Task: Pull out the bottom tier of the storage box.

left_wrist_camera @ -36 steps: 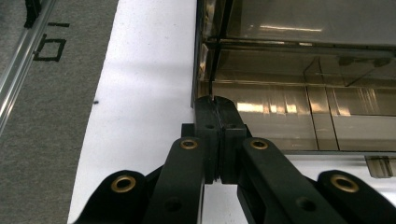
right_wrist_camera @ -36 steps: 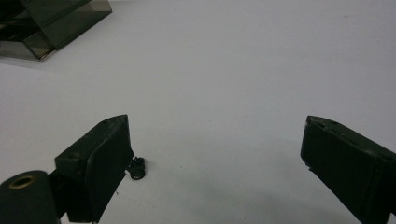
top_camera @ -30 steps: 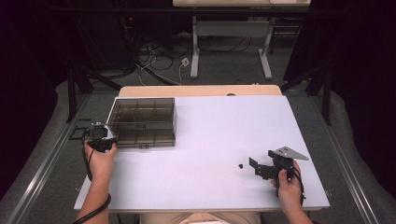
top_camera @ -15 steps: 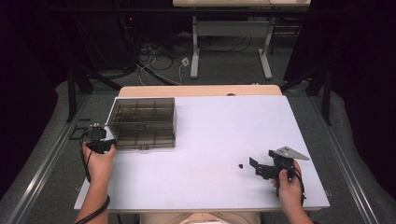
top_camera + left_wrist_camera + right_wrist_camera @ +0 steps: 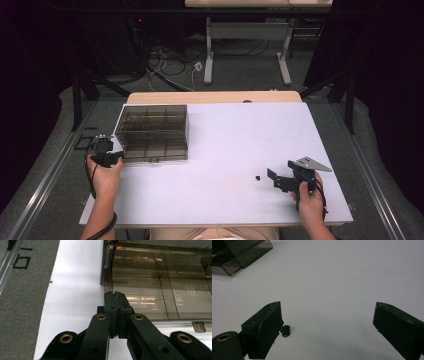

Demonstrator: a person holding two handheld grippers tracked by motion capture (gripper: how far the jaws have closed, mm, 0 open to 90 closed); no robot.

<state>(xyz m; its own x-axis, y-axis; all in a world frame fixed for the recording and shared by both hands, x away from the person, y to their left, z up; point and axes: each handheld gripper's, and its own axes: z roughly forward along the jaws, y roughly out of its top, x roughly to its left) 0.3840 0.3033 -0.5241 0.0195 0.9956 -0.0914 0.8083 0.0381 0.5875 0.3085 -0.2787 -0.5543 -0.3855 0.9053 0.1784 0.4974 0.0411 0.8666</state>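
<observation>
On my high view the left tool (image 5: pixel 111 158) sits at the near left corner of the smoky, see-through compartment box (image 5: pixel 152 132), which rests on the left part of the white tabletop (image 5: pixel 225 150). My left gripper view has the 2 jaws pressed flat together, their tips up against the box's near left corner edge. I cannot tell whether a thin wall or lid edge is caught between them; a fine line runs up from the tips along that corner. Through the tinted plastic I see dividers splitting the box into compartments, and a small latch tab (image 5: pixel 199 326) on the near wall at right.

The right tool (image 5: pixel 278 180) rests low over the tabletop near its right front, well apart from the box, with its grey 3-cornered plate (image 5: pixel 312 164) on top. Its jaws stand wide with nothing between the pads. A small black part (image 5: pixel 285 330), perhaps a screw, lies on the tabletop just beside the inner face of 1 jaw; on the high view it shows as a dark speck (image 5: pixel 258 177) just left of the jaw tips.
</observation>
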